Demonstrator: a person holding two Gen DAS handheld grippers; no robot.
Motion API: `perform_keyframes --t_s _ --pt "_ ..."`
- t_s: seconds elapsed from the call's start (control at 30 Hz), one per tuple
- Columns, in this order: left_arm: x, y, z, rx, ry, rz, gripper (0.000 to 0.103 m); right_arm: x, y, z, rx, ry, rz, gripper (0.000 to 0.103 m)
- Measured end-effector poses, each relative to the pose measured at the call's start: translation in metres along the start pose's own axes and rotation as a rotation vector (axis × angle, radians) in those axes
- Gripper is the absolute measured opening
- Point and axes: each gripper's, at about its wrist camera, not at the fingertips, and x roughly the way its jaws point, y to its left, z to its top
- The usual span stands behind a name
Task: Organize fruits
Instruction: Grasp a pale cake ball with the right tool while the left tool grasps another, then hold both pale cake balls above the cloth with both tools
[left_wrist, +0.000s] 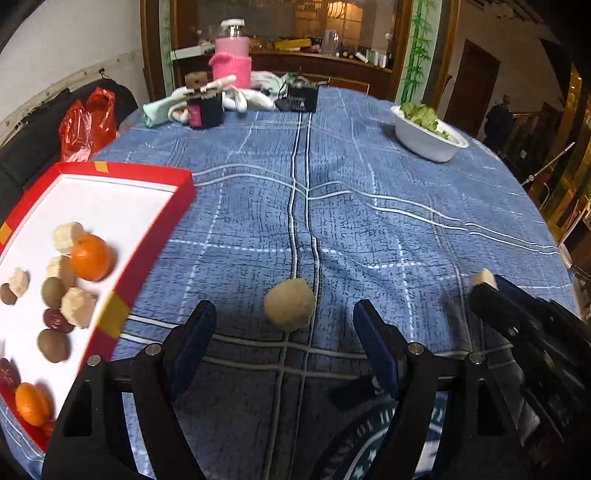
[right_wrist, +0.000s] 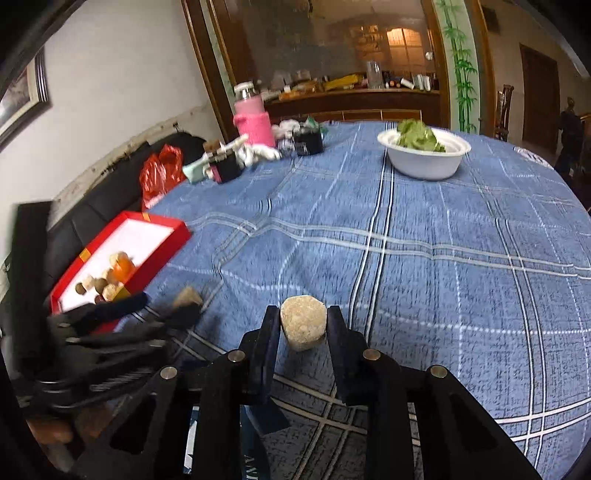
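Blue checked cloth is covering the whole round table, and everything is sitting on it. Largest on it is the red tray with the white floor, lying at the table's left edge. Well apart, toward the far right edge, a white bowl of green leaves is standing. At the far edge a pink-sleeved bottle is rising above some clutter.

In the tray I am counting two oranges, about four pale chunks, about three brown round fruits and two or three dark red ones; the tray's near end is partly cut off, so the tally is rough.

On the cloth near the front edge, one pale round fruit is lying just ahead of the left gripper, whose tongs are standing wide apart and touching nothing. The right gripper is holding its tongs clamped on a second pale fruit chunk, lifted near the front edge.

As for risk, I judge the round fruit may roll away if one tong nudges it before the other arrives. The clamped chunk looks crumbly and could break or slip on its way to the tray. Both grippers are working close together and could collide.
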Motion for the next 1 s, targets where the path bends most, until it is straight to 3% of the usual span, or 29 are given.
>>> perform_keyframes --t_s 0.03,0.1,0.17,0.23,0.63,1.0 --pt "0.002 0.000 0.000 -0.009 -0.003 -0.002 0.077 0.000 0.001 0.000 -0.003 -0.001 0.004 0.026" --pt "0.006 0.000 0.001 -0.020 -0.003 -0.002 0.066 0.001 0.001 -0.002 -0.009 0.007 0.013 0.026" --pt "0.009 0.001 0.000 -0.032 0.007 0.011 0.035 0.002 0.001 -0.002 -0.006 0.012 0.024 0.026" --pt "0.008 -0.002 -0.001 -0.017 -0.002 0.011 0.026 0.001 0.003 -0.003 -0.009 0.006 0.027 0.026" --pt "-0.048 -0.014 -0.017 0.027 -0.090 -0.025 0.026 0.002 0.003 -0.003 -0.008 0.000 -0.006 0.026" --pt "-0.031 -0.019 -0.028 0.035 -0.040 0.001 0.026 -0.029 0.017 -0.027 -0.002 -0.032 -0.055 0.026"
